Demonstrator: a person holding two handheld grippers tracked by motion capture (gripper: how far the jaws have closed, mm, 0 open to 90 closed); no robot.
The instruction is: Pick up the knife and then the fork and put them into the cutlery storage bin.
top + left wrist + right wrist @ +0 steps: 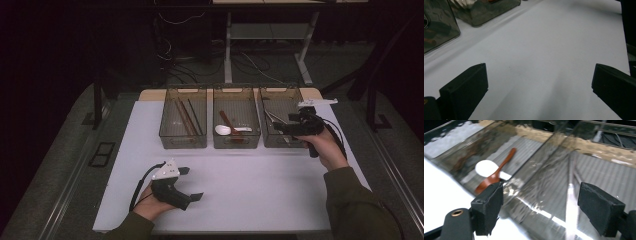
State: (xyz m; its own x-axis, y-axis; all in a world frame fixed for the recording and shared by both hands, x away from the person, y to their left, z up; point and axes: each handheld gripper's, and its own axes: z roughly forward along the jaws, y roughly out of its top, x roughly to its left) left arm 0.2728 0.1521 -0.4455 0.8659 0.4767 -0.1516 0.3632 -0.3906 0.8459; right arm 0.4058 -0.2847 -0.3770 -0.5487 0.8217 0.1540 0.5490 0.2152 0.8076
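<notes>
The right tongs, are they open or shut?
Open: the right tongs show two black pads wide apart, nothing between them, above the right bin.

Right bin [280,107] partly hidden behind the right gripper [278,128]; thin metal utensils [272,117] inside too small to identify. In the right gripper view the bin walls [544,182] smear with blur and glare, contents unreadable. Left gripper view crops two bins [439,27] at the frame edge, contents unclear.

Shiny metal utensils [274,118] lie flat in the smoky right-hand bin [295,142].
</notes>
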